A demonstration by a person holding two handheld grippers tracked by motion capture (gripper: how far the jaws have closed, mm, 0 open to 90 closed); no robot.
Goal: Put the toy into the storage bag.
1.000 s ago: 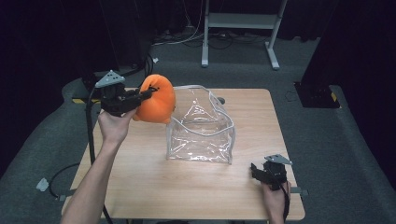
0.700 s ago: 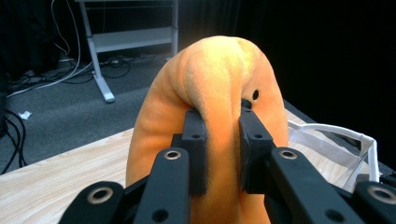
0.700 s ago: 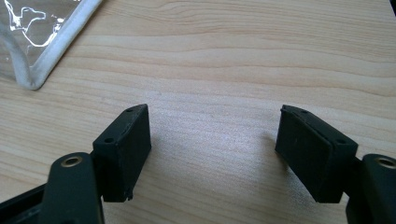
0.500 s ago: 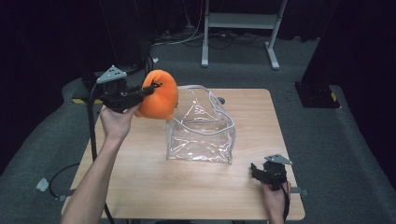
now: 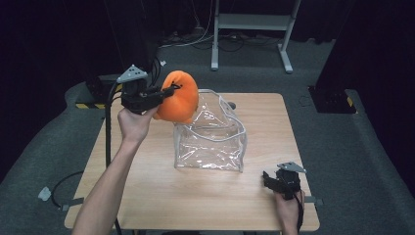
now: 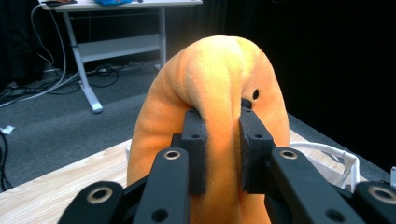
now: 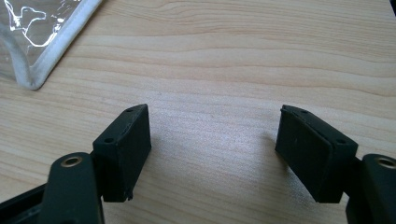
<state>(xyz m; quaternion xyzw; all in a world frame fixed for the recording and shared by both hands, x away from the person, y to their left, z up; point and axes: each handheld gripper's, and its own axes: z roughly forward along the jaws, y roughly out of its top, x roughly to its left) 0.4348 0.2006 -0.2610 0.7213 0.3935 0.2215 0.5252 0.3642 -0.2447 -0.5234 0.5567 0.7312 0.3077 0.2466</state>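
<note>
Plush toy, high view: orange plush toy [image 5: 180, 97] held in the air above the counter's [image 5: 205, 196] far-left part, touching the left rim of the clear bag [image 5: 211, 134].
Left tongs, high view: left tongs [image 5: 169, 91] clamp the toy's near side, hand over the counter's left edge.
Open room, high view: bare wood along the near edge and the right edge; bag stands mid-counter, mouth up.
Right tongs, high view: right tongs [image 5: 268, 179] rest near the near-right corner, well apart from the bag.
Left gripper view: both pads pinch a fold of the toy [image 6: 219, 102], soft, rounded, with one small dark eye.
Right gripper view: right tongs [image 7: 212, 140] spread wide over bare wood, gripping nothing; bag's white-edged corner [image 7: 51, 42] far-left.
</note>
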